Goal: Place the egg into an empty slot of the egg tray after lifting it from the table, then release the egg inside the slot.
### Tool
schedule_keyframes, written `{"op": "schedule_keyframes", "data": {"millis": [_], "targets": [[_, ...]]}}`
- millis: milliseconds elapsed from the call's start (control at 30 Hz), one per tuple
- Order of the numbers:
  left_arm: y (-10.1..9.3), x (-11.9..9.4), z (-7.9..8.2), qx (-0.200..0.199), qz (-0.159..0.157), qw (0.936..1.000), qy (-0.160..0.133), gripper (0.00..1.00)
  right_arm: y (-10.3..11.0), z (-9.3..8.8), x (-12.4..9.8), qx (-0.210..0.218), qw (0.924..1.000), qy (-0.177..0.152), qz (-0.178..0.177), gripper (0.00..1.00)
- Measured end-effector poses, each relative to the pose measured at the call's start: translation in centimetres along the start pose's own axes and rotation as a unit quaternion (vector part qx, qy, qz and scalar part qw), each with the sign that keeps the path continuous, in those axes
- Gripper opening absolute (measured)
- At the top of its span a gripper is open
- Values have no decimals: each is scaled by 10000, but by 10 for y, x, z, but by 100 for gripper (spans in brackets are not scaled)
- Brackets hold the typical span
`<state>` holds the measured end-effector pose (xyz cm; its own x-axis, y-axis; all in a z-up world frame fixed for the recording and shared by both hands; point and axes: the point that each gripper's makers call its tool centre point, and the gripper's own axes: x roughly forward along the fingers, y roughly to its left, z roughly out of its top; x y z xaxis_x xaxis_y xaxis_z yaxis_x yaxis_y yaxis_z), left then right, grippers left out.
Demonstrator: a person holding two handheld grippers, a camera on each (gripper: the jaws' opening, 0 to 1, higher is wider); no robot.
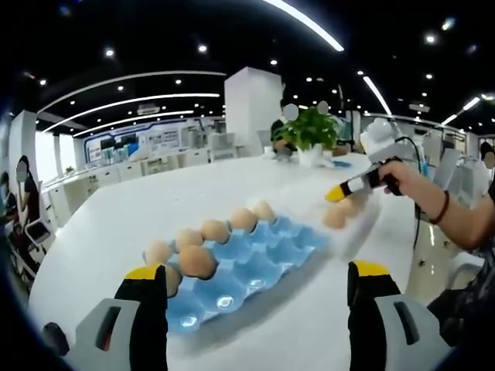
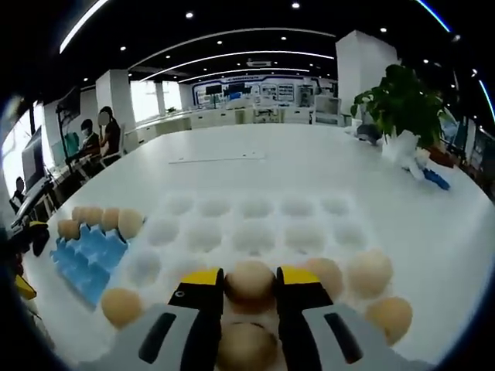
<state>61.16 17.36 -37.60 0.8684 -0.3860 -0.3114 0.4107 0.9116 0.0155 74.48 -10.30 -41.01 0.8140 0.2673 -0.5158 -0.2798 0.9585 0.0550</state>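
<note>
Egg (image 2: 250, 282) sits between the two fingers of the right gripper (image 2: 250, 280), in the right gripper view; the yellow tips stand on both sides of it and seem to press it, so I judge it is clamped. It is low over the near rows of the white tray (image 2: 255, 220), among other eggs, and I cannot tell if it rests already in a slot or hangs just above one.

Going from the left side: in the left gripper view, the left gripper (image 1: 259, 282) has its fingers wide apart and they hold nothing. They hover over the white surface (image 1: 124, 209), just before the blue tray (image 1: 263, 247), which carries a row of brown eggs along its far edge and one more egg near the left finger. Further right, the person's hand (image 1: 406, 182) brings the other tool down over the white tray at the far right.

For this step, I think the egg must go down straight into a free cup, slowly, until it is seated. Then the fingers should open only a little, evenly, so the tips do not push the neighbour eggs, which lie very near on both sides. After that, a straight lift up is safest. The left gripper is better kept away.
</note>
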Motion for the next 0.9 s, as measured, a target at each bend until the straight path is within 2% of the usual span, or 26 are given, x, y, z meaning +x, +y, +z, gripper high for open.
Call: {"op": "schedule_keyframes", "data": {"millis": [133, 400, 900], "targets": [[3, -1, -1, -32, 47, 10000, 4, 99, 0, 0, -4, 37, 9998, -159, 108, 28], [2, -1, -1, -22, 27, 10000, 10, 99, 1, 12, -8, -3, 9988, -440, 198, 28], [-5, -1, 1, 13, -131, 9999, -33, 100, 23, 31, -18, -248, 9948, -752, 639, 28]]}}
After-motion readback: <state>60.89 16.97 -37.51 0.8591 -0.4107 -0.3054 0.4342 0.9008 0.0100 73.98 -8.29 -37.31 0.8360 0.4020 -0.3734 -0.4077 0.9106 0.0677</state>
